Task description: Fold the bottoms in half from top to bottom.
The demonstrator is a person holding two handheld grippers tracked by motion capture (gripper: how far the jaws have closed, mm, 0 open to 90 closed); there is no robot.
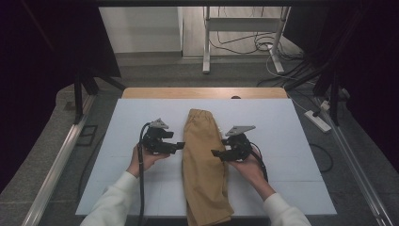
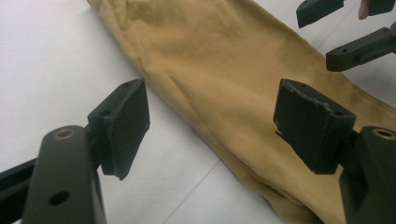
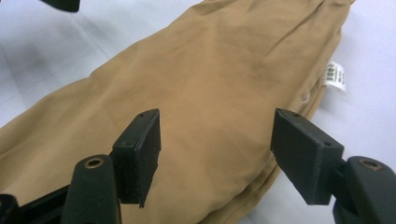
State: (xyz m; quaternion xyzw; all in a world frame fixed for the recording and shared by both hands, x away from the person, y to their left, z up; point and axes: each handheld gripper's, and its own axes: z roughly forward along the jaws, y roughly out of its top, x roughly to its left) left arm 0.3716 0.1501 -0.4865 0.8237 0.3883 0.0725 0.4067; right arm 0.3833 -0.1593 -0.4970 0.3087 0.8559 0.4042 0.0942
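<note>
We see tan trousers (image 1: 204, 165) lying folded lengthwise down the middle of a white board (image 1: 282, 122), waistband at the far end, leg ends hanging over the near edge. A white label (image 3: 335, 77) sticks out at their right edge near the waistband. The left gripper (image 1: 176, 147) sits just left of the trousers, jaws wide apart and pointing at the cloth, nothing between the pads. The right gripper (image 1: 217, 153) sits at the trousers' right edge, jaws likewise wide, over the cloth without gripping it. We note one hand (image 1: 146, 160) under the left gripper and the other hand (image 1: 251, 168) under the right.
</note>
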